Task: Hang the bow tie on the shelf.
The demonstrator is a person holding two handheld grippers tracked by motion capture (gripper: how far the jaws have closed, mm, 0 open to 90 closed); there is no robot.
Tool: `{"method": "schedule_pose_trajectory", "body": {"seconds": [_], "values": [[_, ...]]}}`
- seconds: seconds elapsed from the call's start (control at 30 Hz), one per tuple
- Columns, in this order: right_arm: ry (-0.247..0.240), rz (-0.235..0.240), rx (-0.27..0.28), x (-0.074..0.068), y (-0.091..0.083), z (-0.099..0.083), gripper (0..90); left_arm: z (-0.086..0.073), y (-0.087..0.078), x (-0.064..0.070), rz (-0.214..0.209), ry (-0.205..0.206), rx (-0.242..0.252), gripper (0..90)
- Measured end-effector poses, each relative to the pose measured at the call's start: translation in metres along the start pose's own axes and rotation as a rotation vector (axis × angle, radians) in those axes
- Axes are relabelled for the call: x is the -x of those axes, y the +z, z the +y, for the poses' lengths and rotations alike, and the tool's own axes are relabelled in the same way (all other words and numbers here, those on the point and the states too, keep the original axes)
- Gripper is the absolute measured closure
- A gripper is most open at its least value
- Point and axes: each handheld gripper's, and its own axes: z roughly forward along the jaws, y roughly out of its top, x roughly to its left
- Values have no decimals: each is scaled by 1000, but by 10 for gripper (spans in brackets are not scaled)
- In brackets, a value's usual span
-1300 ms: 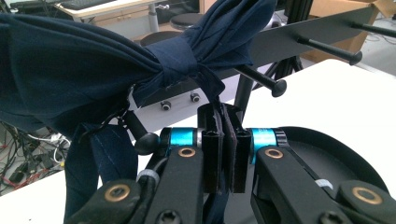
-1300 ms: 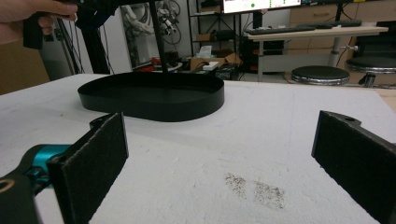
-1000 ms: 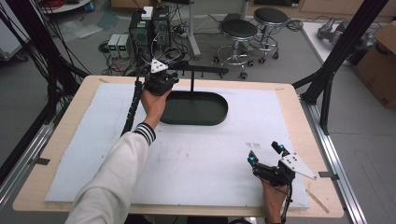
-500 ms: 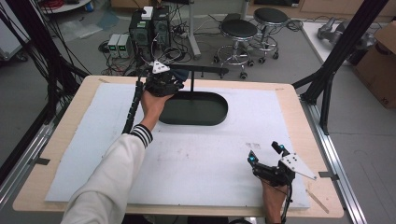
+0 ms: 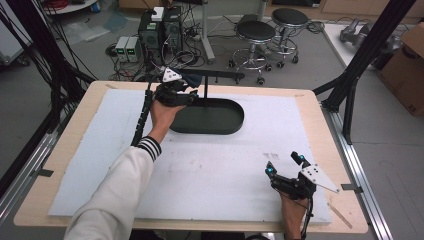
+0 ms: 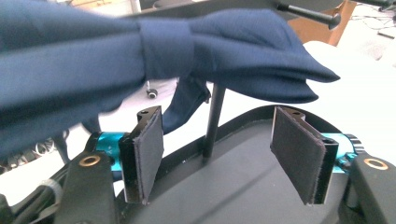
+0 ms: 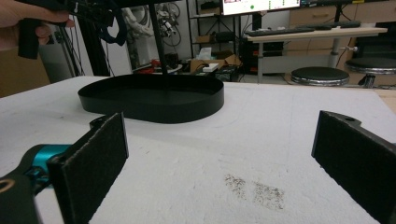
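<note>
A navy bow-shaped cloth (image 6: 187, 46) lies draped over the horizontal bar (image 5: 220, 75) of a thin black stand. The stand's post (image 6: 215, 116) rises from a black oval tray (image 5: 235, 122). My left gripper (image 5: 186, 92) is at the tray's left end, just under the cloth (image 5: 191, 79). It is open, and its pads (image 6: 149, 144) hold nothing. Beyond them stands the post. My right gripper (image 5: 283, 163) rests open and empty near the front right of the white board, facing the tray (image 7: 149, 107).
A white foam board (image 5: 210, 175) covers the wooden table. A small dirty patch (image 7: 254, 189) lies just ahead of the right gripper. Black frame struts (image 5: 350, 85) stand at the table's sides. Stools (image 5: 255, 32) and computer boxes are on the floor behind.
The left gripper has shifted slightly toward the near side beside the stand's bar, and the navy cloth now shows on the bar next to it. The right gripper has not moved.
</note>
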Motion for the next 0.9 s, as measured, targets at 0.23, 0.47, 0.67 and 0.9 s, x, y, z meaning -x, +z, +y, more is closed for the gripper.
{"method": "schedule_pose_trajectory", "body": {"seconds": [0.23, 0.47, 0.67, 0.9], "values": [[-5, 7, 8, 0, -1, 0, 25, -5, -20, 2, -74, -10, -2, 296], [-10, 16, -2, -1, 0, 0, 25, -27, -44, 5, -177, 52, 19, 285], [-7, 14, 6, 0, 0, 0, 25, -47, -62, 6, -250, 54, 38, 255], [-28, 8, 6, -2, -1, -1, 25, -71, -89, -7, -249, 22, 55, 255]]}}
